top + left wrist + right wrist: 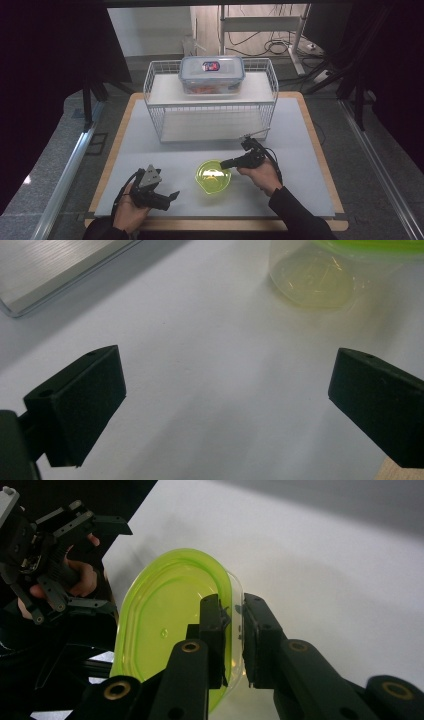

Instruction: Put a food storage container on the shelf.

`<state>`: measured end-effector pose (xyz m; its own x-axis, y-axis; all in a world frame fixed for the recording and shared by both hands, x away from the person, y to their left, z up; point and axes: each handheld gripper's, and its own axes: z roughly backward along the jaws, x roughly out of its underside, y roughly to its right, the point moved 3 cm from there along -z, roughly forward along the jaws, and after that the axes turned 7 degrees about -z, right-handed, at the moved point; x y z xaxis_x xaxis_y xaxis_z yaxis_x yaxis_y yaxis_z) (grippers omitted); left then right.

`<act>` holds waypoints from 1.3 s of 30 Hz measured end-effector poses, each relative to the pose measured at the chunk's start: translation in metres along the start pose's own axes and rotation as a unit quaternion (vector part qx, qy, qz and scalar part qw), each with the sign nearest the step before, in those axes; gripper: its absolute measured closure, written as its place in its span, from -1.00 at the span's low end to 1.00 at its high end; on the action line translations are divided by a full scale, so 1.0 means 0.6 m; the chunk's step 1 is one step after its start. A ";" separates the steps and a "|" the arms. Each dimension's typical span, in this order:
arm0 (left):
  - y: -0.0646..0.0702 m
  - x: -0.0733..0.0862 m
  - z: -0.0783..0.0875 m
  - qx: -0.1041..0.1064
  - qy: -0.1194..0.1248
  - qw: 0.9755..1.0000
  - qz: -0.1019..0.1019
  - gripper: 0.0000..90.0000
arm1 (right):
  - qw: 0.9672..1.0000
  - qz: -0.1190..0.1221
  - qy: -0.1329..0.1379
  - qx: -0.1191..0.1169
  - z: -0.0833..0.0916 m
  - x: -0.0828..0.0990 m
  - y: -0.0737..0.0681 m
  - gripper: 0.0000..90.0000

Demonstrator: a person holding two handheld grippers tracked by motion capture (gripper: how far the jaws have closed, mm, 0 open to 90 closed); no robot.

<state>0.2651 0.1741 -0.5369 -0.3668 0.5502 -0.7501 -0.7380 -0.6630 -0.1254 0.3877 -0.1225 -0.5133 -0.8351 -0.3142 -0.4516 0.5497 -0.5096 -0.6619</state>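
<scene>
A small clear tub with a yellow-green lid [212, 175] sits on the white mat near the front middle. My right gripper [224, 163] comes at it from the right. In the right gripper view its jaws [234, 605] are pinched on the tub's rim [165, 625], one pad over the lid and one on the outer wall. My left gripper [172, 196] rests low at the front left, pointing toward the tub, a short way from it. In the left gripper view the jaws [225, 385] stand wide apart with only mat between them, and the tub [310, 282] lies ahead at the upper right.
A white wire rack [155, 107] stands at the back of the mat, with a clear lidded box [211, 74] on its top shelf. The table's wooden edge [320, 150] frames the mat. A brushed metal plate [50, 270] lies ahead-left of the left gripper.
</scene>
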 end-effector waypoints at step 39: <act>-0.002 0.001 -0.001 0.001 -0.001 1.000 0.005 -0.96 | 0.993 -0.007 0.107 -0.047 0.124 -0.062 -0.050 0.84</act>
<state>0.2661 0.1749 -0.5377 -0.3751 0.5456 -0.7494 -0.7361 -0.6667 -0.1169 0.4004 -0.1550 -0.4324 -0.8240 -0.1256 -0.5524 0.5466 -0.4328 -0.7169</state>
